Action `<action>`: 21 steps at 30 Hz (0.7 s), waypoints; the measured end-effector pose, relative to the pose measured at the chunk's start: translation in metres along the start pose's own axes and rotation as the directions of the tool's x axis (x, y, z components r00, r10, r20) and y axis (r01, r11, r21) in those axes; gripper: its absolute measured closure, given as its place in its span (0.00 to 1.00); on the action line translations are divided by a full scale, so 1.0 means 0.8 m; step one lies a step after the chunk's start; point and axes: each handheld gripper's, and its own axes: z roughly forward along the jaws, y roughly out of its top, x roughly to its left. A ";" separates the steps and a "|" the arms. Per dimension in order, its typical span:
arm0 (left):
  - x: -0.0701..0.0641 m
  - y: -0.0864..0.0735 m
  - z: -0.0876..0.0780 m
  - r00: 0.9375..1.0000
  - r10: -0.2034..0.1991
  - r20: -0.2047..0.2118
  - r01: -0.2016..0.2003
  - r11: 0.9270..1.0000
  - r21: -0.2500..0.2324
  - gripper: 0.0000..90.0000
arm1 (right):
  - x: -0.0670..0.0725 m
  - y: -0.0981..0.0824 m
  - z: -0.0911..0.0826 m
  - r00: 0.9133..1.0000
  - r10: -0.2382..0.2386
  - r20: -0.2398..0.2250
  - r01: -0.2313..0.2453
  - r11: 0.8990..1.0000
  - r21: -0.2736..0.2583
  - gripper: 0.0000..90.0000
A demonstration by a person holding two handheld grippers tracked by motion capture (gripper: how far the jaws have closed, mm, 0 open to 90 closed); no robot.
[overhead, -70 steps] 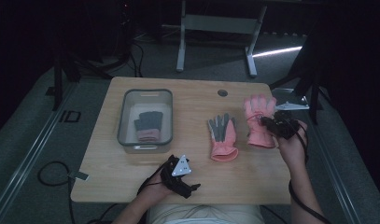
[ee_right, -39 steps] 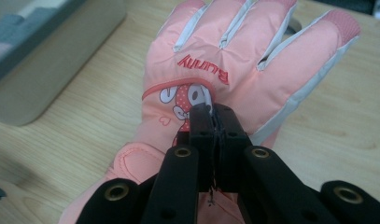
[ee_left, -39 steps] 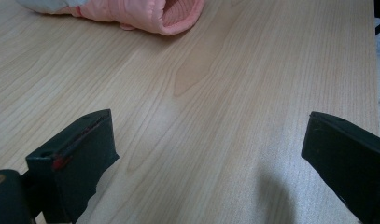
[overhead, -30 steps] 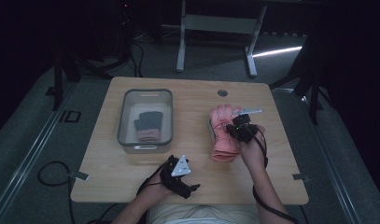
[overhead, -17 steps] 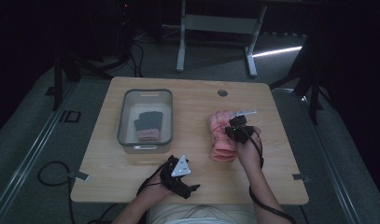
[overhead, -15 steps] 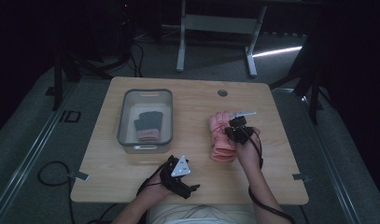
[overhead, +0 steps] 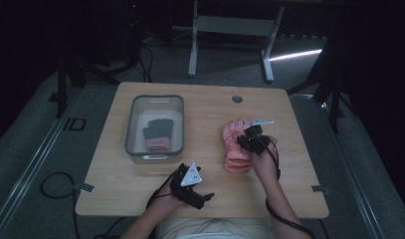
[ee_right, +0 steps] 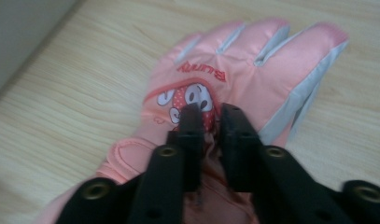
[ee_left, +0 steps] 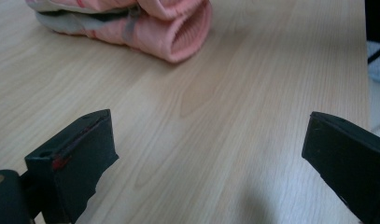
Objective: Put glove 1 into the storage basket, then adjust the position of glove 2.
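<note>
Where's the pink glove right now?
In the high view the pink glove lies right of centre on the table, stacked on its mate, right of the bin; the right gripper sits on it.

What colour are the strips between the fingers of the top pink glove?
Light grey, on the pink glove; clearest in the right gripper view.

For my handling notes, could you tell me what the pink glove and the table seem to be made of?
Pink glove: apparently padded, smooth synthetic fabric, slightly shiny, with stitched grey seams; the cuff looks ribbed knit. Table: pale matte wood-grain top, possibly laminate.
</note>
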 end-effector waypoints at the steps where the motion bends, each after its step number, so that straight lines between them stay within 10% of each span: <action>1: 0.000 0.004 -0.001 1.000 -0.011 -0.020 0.011 1.000 0.012 0.03 | 0.000 0.002 -0.005 1.000 -0.006 -0.003 0.006 1.000 -0.010 0.79; 7: 0.004 0.028 -0.009 0.993 -0.121 -0.010 0.121 0.993 0.001 0.03 | -0.010 0.017 -0.034 0.997 -0.066 -0.048 0.062 0.995 -0.078 0.75; 21: 0.038 0.114 0.002 0.991 -0.102 -0.081 0.102 0.995 -0.003 0.06 | -0.033 0.029 -0.030 0.996 -0.061 -0.064 0.057 0.996 -0.068 0.67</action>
